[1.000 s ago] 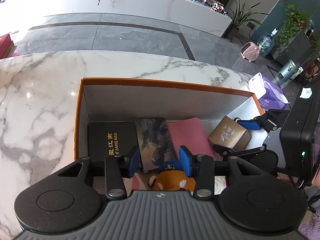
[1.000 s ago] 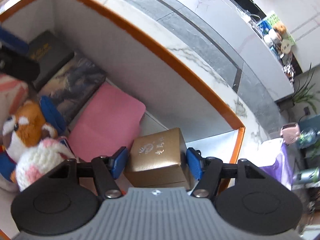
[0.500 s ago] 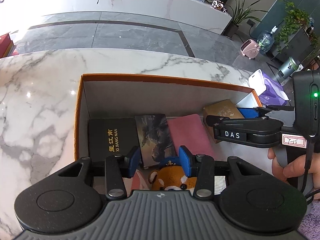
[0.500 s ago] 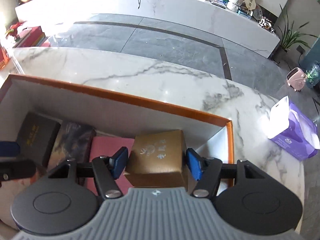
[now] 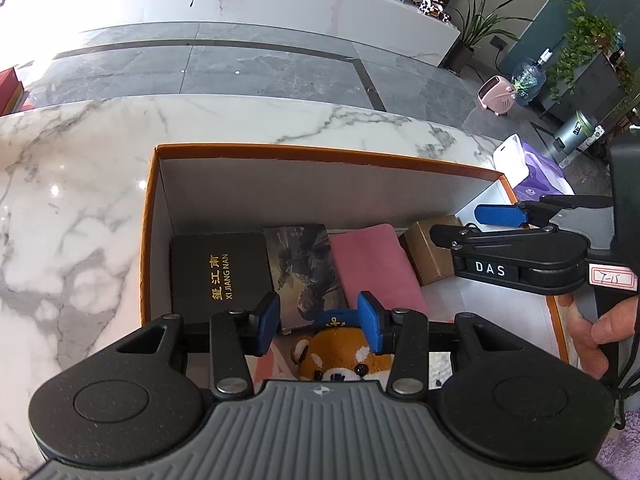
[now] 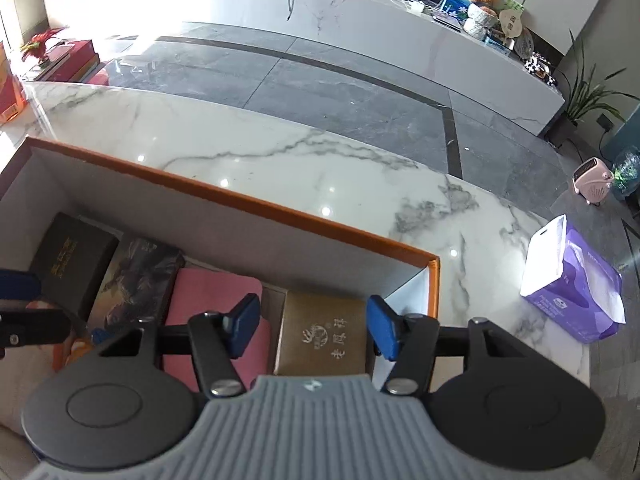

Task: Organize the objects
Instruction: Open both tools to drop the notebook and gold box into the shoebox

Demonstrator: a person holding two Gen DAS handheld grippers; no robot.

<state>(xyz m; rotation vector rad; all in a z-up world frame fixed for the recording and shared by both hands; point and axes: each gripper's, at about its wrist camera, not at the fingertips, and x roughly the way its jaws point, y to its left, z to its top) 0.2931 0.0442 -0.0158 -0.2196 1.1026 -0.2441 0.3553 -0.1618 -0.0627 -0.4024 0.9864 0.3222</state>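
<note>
Inside an orange-rimmed box (image 5: pixel 149 236) on a marble counter (image 5: pixel 72 200), things are lying in a row: a black case (image 5: pixel 218 270), a dark picture book (image 5: pixel 304 264), a pink pouch (image 5: pixel 376 268) and a gold box (image 6: pixel 322 334) at the right end. The right gripper (image 6: pixel 314 326) is hanging over the gold box, its jaws having just been closing, yet both pads are standing clear of the box sides, so nothing is gripped. The left gripper (image 5: pixel 318 328) is pinching the blue cap of a plush red panda (image 5: pixel 340 354) at the box's near edge. One risk: the right pads may be catching the pink pouch or the box wall (image 6: pixel 404 288), both just beside the gold box. Another: the plush may be slipping, since only its soft cap is held.
</note>
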